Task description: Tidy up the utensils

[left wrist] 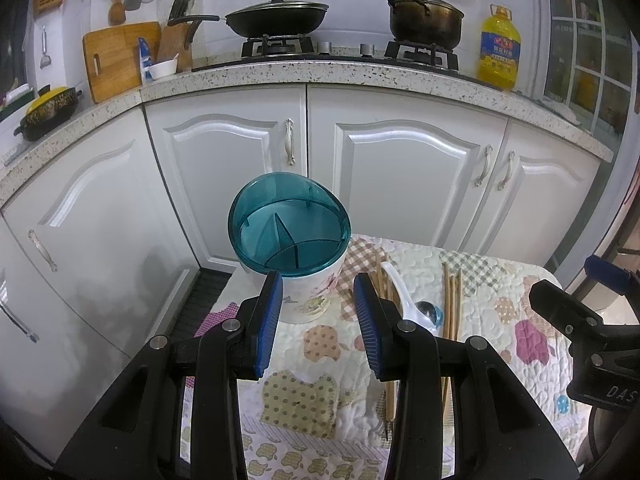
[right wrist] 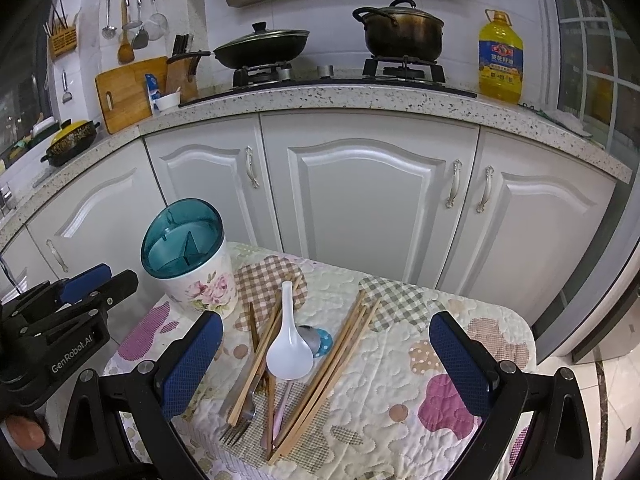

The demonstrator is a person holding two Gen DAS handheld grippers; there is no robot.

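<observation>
A white floral utensil holder (left wrist: 316,296) (right wrist: 204,286) with a teal divided top (left wrist: 288,226) (right wrist: 182,236) stands on the quilted table's far left. A white ceramic spoon (right wrist: 288,344) (left wrist: 404,292), wooden chopsticks (right wrist: 332,364) (left wrist: 451,304), a metal fork (right wrist: 244,412) and a metal spoon (right wrist: 310,338) lie in a loose pile on the cloth. My left gripper (left wrist: 316,320) is open and empty, just in front of the holder. My right gripper (right wrist: 326,364) is wide open and empty, over the pile.
The quilted patchwork cloth (right wrist: 440,360) covers a small table. White kitchen cabinets (right wrist: 360,192) stand behind it. On the counter are a wok (right wrist: 260,48), a pot (right wrist: 402,32) and an oil bottle (right wrist: 500,60).
</observation>
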